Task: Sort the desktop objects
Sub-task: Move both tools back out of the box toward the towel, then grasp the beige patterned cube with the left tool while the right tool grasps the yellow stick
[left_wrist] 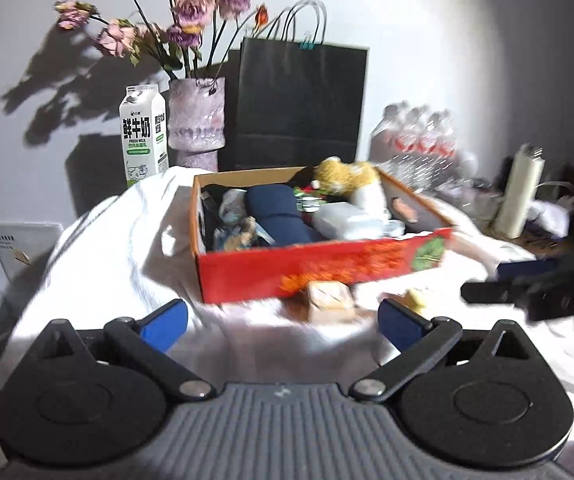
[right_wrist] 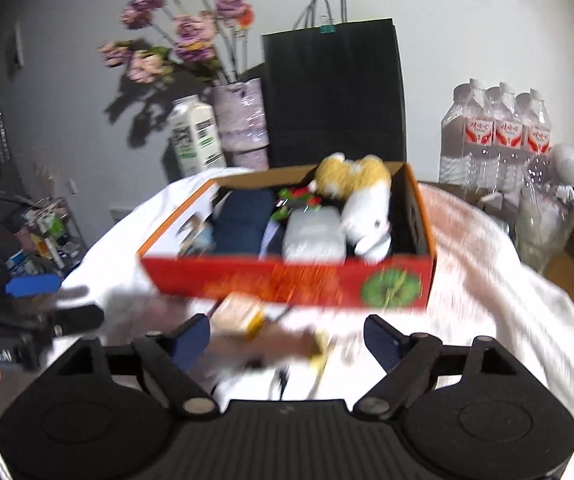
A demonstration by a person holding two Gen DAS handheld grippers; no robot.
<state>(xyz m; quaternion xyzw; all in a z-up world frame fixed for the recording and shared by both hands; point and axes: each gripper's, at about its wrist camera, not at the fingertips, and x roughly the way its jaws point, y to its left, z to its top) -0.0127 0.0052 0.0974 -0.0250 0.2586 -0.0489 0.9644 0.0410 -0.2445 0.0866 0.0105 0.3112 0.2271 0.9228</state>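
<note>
Just ahead of the left gripper (left_wrist: 283, 326), between its spread blue fingers and slightly beyond their tips, a small tan packet (left_wrist: 331, 302) lies on the white cloth (left_wrist: 127, 240) against the front wall of the red box (left_wrist: 319, 266). The right gripper (right_wrist: 287, 338) is also open and empty, with the same packet just past its left finger. I judge one gripper should straddle the packet squarely, close gently, then lift it over the wall into the already crowded box.
</note>
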